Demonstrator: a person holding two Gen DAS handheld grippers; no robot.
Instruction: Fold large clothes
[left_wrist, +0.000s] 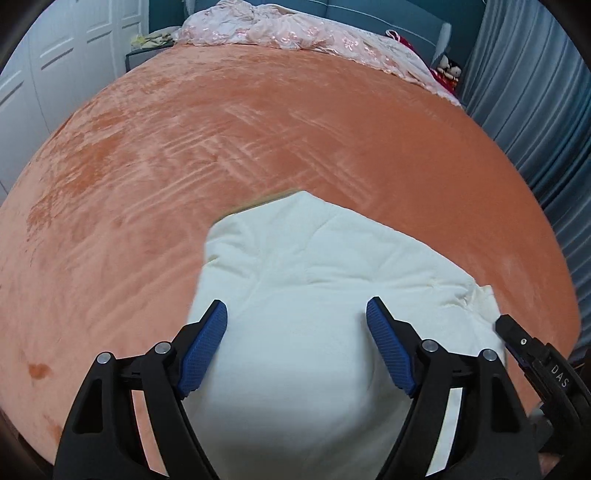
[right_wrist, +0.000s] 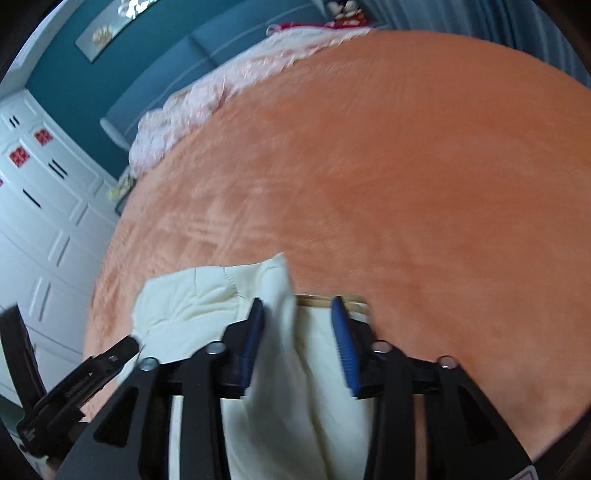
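An orange bedspread (left_wrist: 295, 122) fills most of both frames. The cream garment (left_wrist: 314, 280) lies folded on it at lower centre. In the left wrist view, the left gripper (left_wrist: 296, 347) hovers over the garment with its fingers spread wide. In the right wrist view, the right gripper (right_wrist: 298, 343) is spread, a raised garment fold (right_wrist: 280, 295) between its blue pads (right_wrist: 343, 347). A pink quilt (left_wrist: 295, 33) lies along the upper edge.
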